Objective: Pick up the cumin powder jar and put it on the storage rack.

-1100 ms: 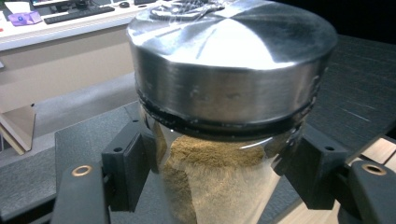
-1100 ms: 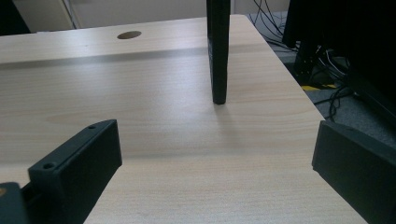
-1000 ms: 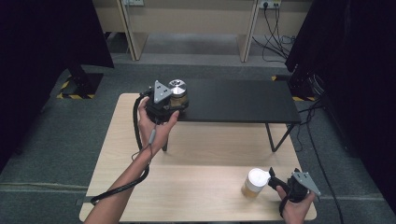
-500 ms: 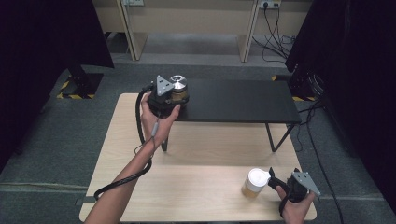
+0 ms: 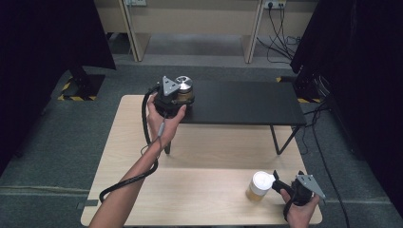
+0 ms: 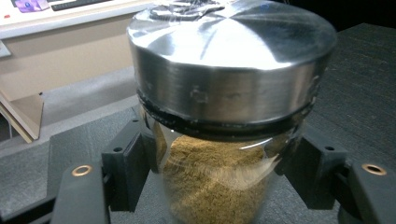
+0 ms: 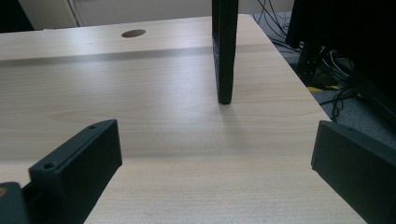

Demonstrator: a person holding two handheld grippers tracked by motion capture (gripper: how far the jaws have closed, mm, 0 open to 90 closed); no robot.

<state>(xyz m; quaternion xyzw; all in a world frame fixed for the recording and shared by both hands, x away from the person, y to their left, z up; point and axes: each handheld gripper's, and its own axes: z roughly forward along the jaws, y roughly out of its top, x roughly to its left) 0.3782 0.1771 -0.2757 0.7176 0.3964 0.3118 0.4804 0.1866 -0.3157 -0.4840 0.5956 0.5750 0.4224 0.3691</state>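
My left hand-held gripper (image 6: 219,172) pinches the upright glass jar of brown powder with steel lid (image 6: 229,93), just over the black shelf (image 5: 247,102); right hand-held gripper (image 7: 210,172) sits spread.

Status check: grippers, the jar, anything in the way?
Left gripper shut on the silver-lidded glass jar of brown powder, at the black shelf. Right gripper open over the wooden table, white-lidded cup beside it. Nothing blocking.
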